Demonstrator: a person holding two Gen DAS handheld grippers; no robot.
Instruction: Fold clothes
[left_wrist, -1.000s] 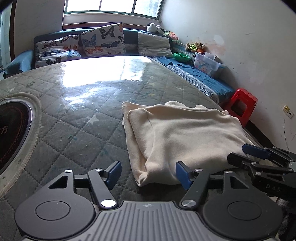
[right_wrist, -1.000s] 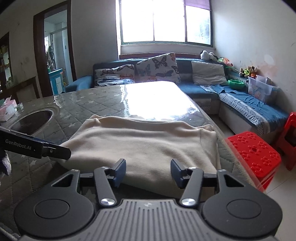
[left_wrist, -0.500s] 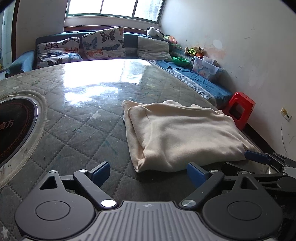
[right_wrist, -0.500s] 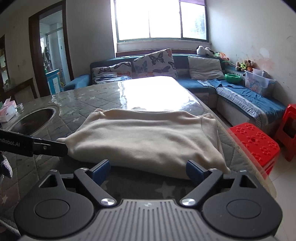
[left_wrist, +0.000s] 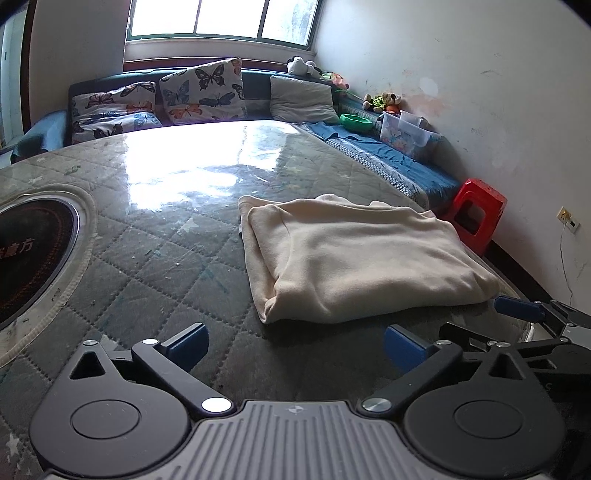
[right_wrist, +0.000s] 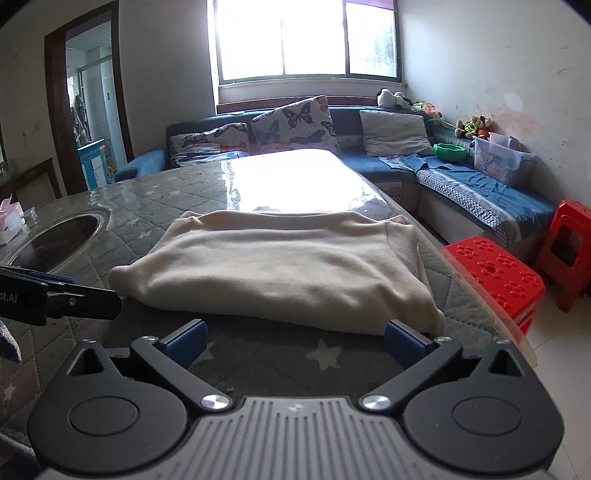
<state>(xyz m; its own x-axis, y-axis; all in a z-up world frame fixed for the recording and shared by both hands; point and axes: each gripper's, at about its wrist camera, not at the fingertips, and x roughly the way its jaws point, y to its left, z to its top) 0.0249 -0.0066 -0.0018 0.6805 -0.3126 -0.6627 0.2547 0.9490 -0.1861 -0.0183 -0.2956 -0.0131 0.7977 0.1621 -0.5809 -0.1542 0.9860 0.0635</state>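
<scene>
On the quilted table (left_wrist: 155, 266), cream garment (left_wrist: 354, 258) folded into a thick rectangle, both grippers' jaws opening, nothing between them.

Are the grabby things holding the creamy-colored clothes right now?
No, nothing is held. The left hand-held gripper and right hand-held gripper are both opening, nothing between their jaws. The folded cream garment lies on the table.

Light: I see daylight from the window (right_wrist: 308, 38), blown out.
Glare: white sheen across the tabletop (right_wrist: 291, 181).
Edges: fisheye bending, dark corners.
Focus: sharp throughout.
</scene>
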